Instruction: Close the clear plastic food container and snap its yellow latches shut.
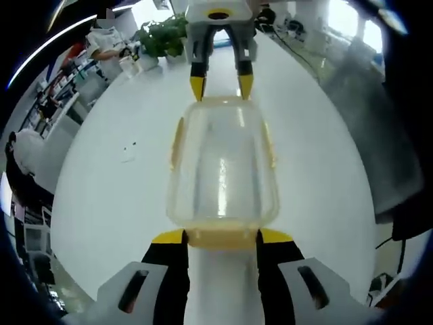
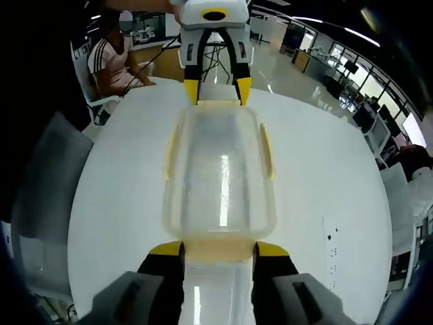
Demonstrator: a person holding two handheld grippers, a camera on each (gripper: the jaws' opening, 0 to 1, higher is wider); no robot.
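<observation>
Yellow-tipped fingers [image 1: 169, 237] of the left gripper [image 1: 222, 236] and right gripper [image 2: 218, 249] stand spread open, flanking opposite ends of the clear plastic food container [image 1: 222, 169], which rests lid-on upon the white round table [image 1: 108, 203], yellow latches [image 1: 176, 142] along its sides.

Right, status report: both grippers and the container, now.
Left gripper and right gripper open, each astride one end latch of the container. Lid on. White table around it bare.

Clear container [image 1: 222, 169] on white table [image 1: 108, 196], left claw [image 1: 221, 236] at near end, right claw [image 1: 221, 87] opposite, jaws spread
</observation>
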